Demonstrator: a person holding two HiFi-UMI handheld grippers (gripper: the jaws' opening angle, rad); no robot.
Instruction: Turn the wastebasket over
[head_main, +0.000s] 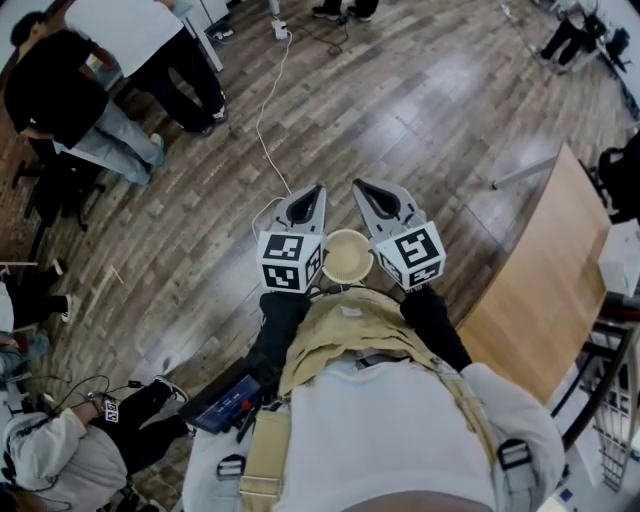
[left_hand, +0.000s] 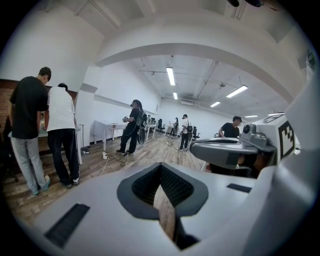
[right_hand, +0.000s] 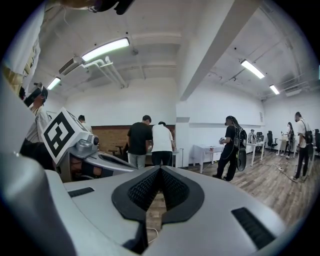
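— Both sets of jaws, how were they?
— Pressed together, holding nothing: my left hand-held gripper (head_main: 317, 192), my right hand-held gripper (head_main: 360, 188).
— Wastebasket?
— The wastebasket (head_main: 347, 257) sat mouth up between them, seemingly on the floor (head_main: 420, 110), ungripped. That fitted one already flipped or one awaiting it.

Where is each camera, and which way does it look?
Head view: on the head, looking down at the round beige wastebasket; chest, left gripper, right gripper show.
Left gripper view: on that gripper, facing across the room; its shut jaws show.
Right gripper view: on that gripper, facing the brick wall; shut jaws show.
Both gripper views share the black-shirted person.
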